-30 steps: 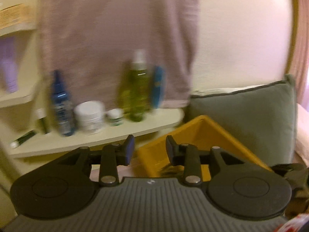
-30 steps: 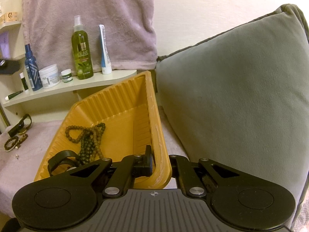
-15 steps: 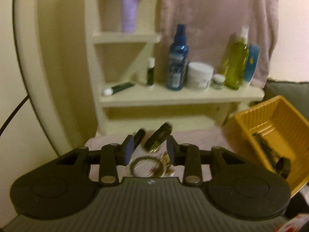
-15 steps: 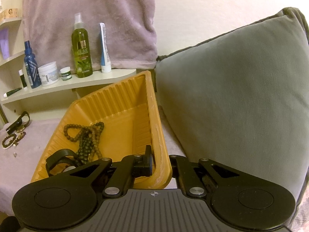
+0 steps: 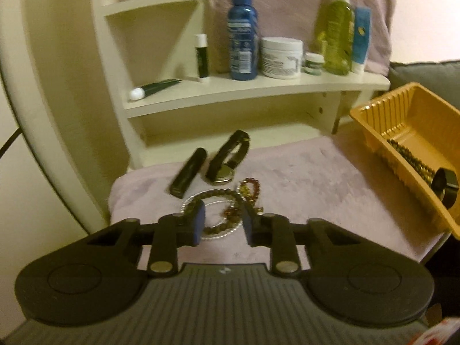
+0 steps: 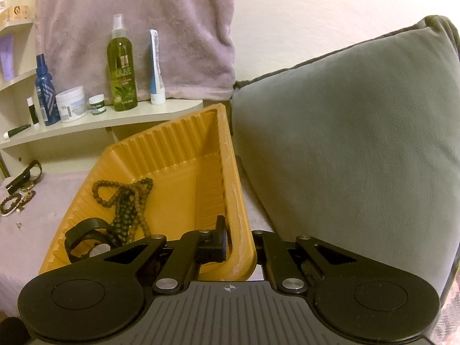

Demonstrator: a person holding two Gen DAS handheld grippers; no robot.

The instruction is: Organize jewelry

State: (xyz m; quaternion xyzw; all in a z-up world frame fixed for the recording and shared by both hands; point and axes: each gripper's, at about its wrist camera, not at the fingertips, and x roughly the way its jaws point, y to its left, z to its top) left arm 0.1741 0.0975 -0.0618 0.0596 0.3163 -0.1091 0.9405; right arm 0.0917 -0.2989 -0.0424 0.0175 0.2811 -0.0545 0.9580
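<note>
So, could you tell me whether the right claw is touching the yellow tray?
Touching. The right wrist view shows the right claw clamped on the yellow tray, one finger inside the wall, one outside.

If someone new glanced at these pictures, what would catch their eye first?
Probably the yellow tray, tilted against the grey cushion, its rim pinched by the right gripper, with dark beads inside. Next, the jewelry pile on the pink cloth, under the open left gripper.
</note>
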